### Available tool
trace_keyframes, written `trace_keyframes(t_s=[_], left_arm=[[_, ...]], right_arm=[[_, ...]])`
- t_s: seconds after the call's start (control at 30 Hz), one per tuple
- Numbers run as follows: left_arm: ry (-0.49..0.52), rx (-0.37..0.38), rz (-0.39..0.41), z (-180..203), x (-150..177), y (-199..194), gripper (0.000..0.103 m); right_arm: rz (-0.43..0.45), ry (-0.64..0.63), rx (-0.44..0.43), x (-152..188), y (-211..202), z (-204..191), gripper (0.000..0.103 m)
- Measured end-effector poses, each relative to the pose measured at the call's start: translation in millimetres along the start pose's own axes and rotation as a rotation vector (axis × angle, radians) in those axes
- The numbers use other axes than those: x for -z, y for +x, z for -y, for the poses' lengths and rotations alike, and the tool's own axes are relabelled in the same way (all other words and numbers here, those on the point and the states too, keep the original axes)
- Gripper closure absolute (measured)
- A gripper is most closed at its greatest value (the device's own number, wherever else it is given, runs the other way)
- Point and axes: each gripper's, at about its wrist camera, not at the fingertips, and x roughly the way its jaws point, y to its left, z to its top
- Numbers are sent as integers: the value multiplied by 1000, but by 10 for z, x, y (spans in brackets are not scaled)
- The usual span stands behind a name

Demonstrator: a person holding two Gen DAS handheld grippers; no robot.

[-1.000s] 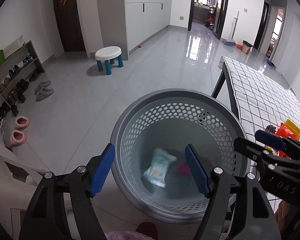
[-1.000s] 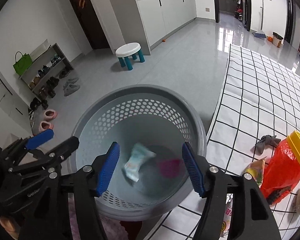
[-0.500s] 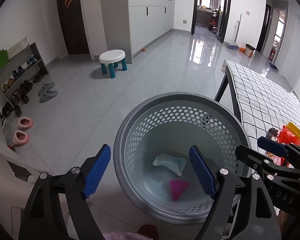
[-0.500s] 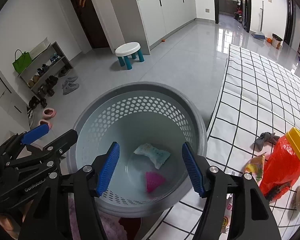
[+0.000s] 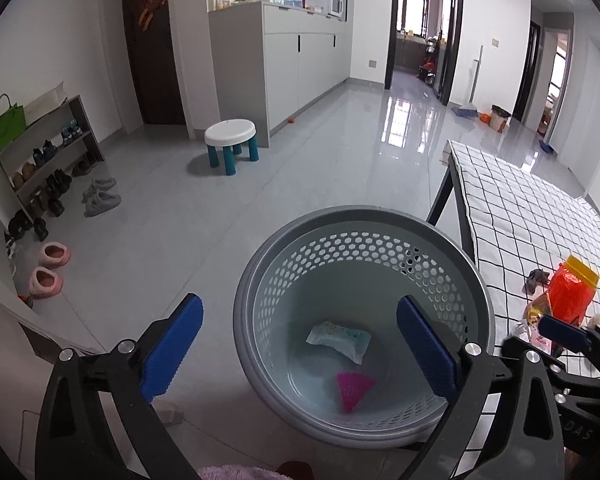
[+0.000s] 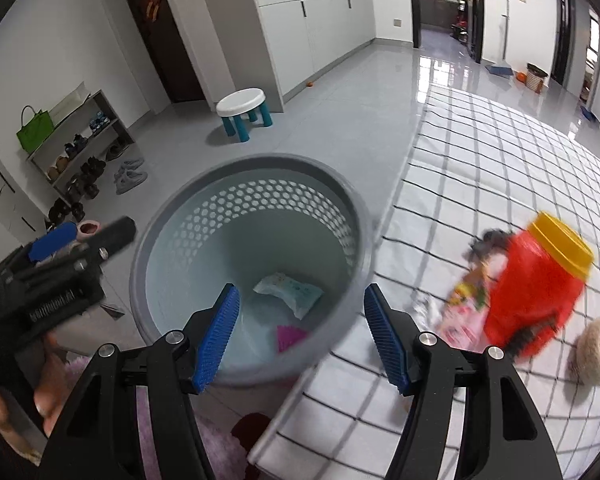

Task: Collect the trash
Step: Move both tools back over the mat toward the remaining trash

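A grey perforated trash basket [image 5: 260, 280] [image 6: 156, 240] stands on the floor beside the checked table. A pale blue wrapper [image 5: 338, 338] [image 6: 290, 292] and a pink scrap [image 5: 354, 390] [image 6: 290, 336] lie on its bottom. My left gripper [image 5: 300, 350] is open and empty above the basket. My right gripper [image 6: 302, 332] is open and empty over the basket's right rim. On the table lie a red jar with a yellow lid [image 6: 540, 284] [image 5: 572, 292], a colourful snack wrapper [image 6: 464, 308] and a dark scrap [image 5: 536, 278].
The checked tablecloth [image 6: 500, 152] covers the table at right. A fuzzy beige toy [image 6: 594, 350] lies by the jar. A white stool [image 5: 230, 136], a shoe rack [image 5: 40, 160] and slippers [image 5: 48, 268] stand on the floor at left.
The wrapper dropped and settled on the basket's bottom. My right gripper has swung right toward the table, so the jar is nearer. My left gripper has risen slightly.
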Motion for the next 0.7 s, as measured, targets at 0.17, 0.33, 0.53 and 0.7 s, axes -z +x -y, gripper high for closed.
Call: trace_keyframes(t_s=[0.17,0.33,0.53,0.7], left_arm=[[-11,13,21,54,-3,-143,7],[-41,76,70,179,-30,-396,7],[32,114,103,502,-79,-680,7],[75,115,101,726,-66,-842,7]], right_arm=[[21,28,52,128,-261,245,41],[54,44,120,250,-567,521,41],[57,101,215,542,-947,921,41],[53,176,237,783,-1264,1235,41]])
